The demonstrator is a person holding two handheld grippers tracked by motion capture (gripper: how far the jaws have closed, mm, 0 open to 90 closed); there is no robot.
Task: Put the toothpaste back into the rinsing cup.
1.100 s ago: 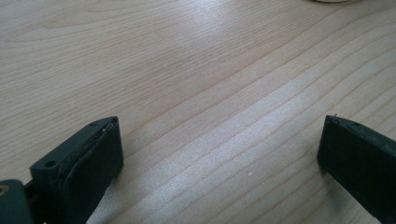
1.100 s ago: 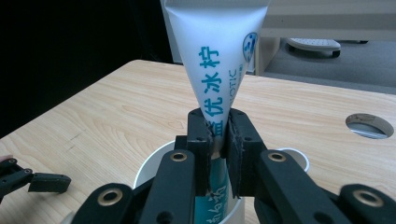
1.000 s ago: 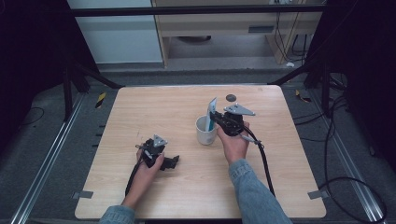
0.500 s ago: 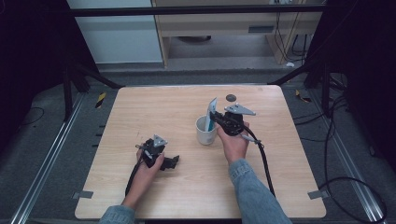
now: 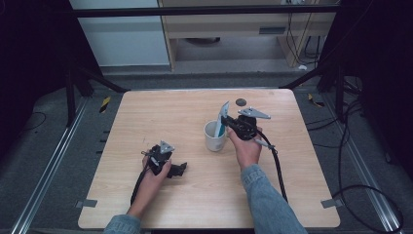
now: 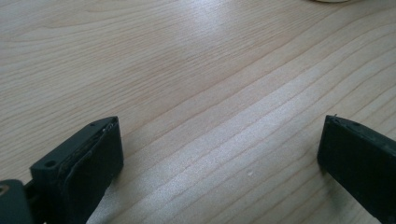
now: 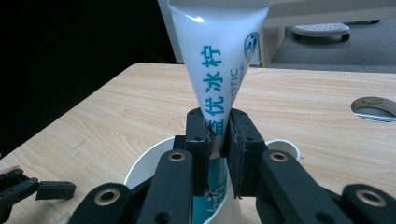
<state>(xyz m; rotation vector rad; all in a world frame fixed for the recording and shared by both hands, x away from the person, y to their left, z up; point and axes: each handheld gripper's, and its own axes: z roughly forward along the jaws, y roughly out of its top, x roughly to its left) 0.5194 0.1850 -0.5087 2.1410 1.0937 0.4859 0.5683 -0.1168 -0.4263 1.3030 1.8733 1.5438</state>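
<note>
A pale wooden table [image 5: 160,112] stands on a grey floor before a light cabinet, the dark legs of a frame on either side. Left of the cup, and nearer the person, the left gripper [image 5: 171,168] rests on the tabletop in the person's left hand [image 5: 155,174]; seen along its own length, its two black jaws stand spread wide with only bare wood grain between them. The white cup [image 5: 214,136] sits upright a little right of the table's middle. Over the cup, the right gripper [image 7: 218,154] has its jaws pressed together on a white toothpaste tube [image 7: 219,60] printed with blue lettering, pinching it low on the body, the capped end already down inside the cup's mouth and the flat crimped end pointing up, tilted slightly away from the person. The right hand [image 5: 247,148] holds that gripper just right of the cup, its cable [image 5: 278,165] trailing back toward the table's near edge. A dark round disc [image 5: 240,102] lies beyond the cup, near the far edge. The step in hand looks to be standing the tube in the cup; the next move would call for easing it lower until the cap meets the bottom, then spreading the jaws and drawing up clear without tipping the cup
</note>
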